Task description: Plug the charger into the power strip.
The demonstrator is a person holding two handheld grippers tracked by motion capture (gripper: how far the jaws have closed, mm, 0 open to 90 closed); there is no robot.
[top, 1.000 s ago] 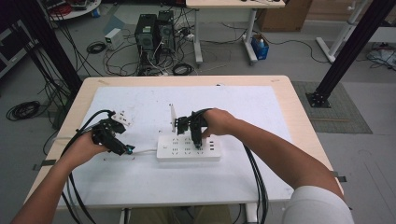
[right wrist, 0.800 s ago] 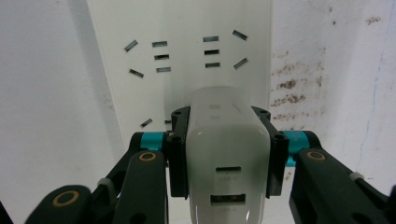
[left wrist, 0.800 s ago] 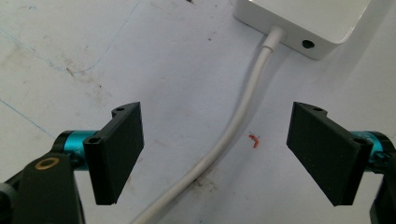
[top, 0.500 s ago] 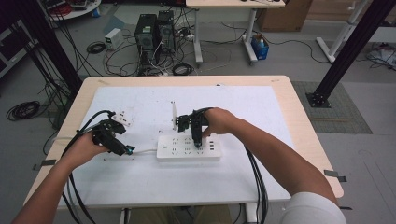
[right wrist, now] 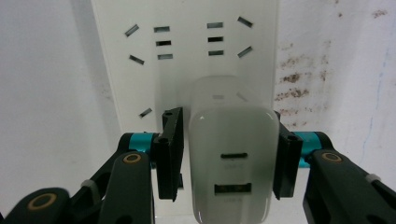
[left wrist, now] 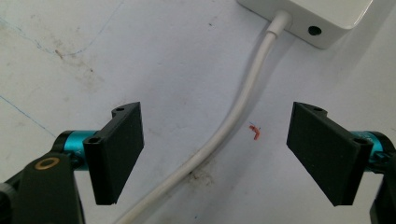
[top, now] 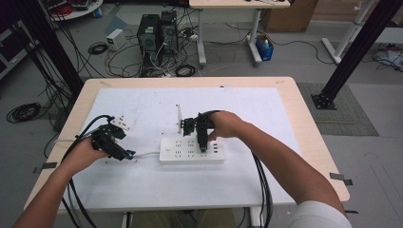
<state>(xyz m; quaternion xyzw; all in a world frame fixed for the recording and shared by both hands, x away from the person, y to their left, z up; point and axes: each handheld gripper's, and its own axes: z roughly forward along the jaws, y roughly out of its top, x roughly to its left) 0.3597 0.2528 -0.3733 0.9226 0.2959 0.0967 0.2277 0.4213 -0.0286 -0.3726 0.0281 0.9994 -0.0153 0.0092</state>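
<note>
Charger (right wrist: 231,154) over the power strip (top: 191,151), gripped in my right tongs (right wrist: 228,154).

In my right gripper view it sits at centre bottom, jaws closed narrow on its two sides, its body pointing straight down at the strip's socket face; I judge a straight push seats it. My left tongs (left wrist: 215,154) stand wide and empty, straddling the strip's white cord (left wrist: 224,135), which runs to the frame's upper right. In the high view, the strip lies lengthwise across the middle of the counter (top: 285,109).

One power strip (top: 191,150), one charger (right wrist: 232,149), one small white adapter (top: 123,123), two grippers.
</note>
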